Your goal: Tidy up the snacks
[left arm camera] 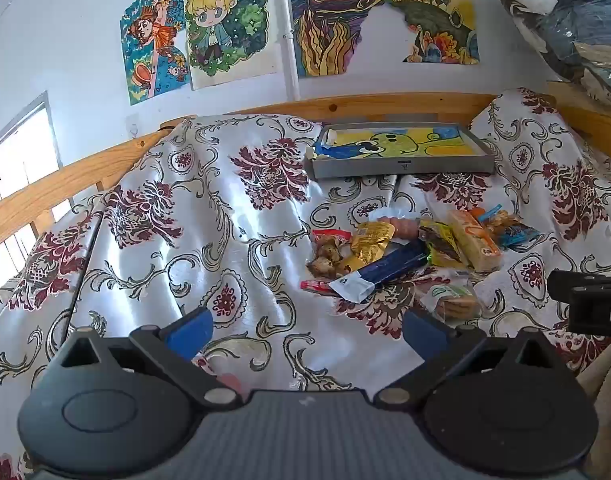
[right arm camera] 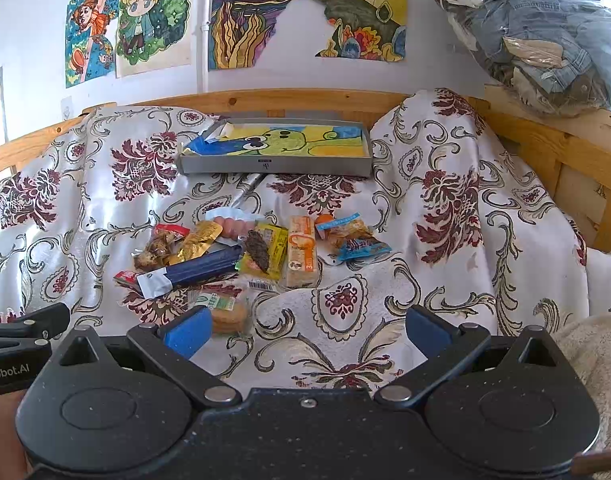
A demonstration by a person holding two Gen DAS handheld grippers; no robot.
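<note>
A heap of wrapped snacks [right arm camera: 241, 258] lies on a bed draped in a glossy white floral cloth [right arm camera: 445, 208], ahead of two hand-held tools, both with blue-padded fingers spread wide and holding nothing. The right tool [right arm camera: 307, 330] hovers low over the cloth, the heap just beyond and to the left of its gap; a clear pack of round biscuits [right arm camera: 229, 314] sits nearest, just beside its left fingertip [right arm camera: 189, 336]. The left tool [left arm camera: 307, 330] points at bare cloth, with the snacks ahead and to its right.

In the pile: a long dark-blue sachet with a white end [right arm camera: 193, 272], a crinkled gold foil pouch [right arm camera: 197, 240], a yellow packet showing a dark strip [right arm camera: 265, 254], a pale orange rectangular bar [right arm camera: 302, 252], pink sausages in clear film [right arm camera: 233, 226], and a blue-and-clear bag [right arm camera: 353, 240] at the right edge.

Beyond them, near the pine bed rail [right arm camera: 305, 98], rests a shallow grey tray [right arm camera: 273, 166], lined with a yellow-and-green cartoon drawing, with no snacks in it. Coloured drawings [right arm camera: 153, 16] hang on the white wall.
</note>
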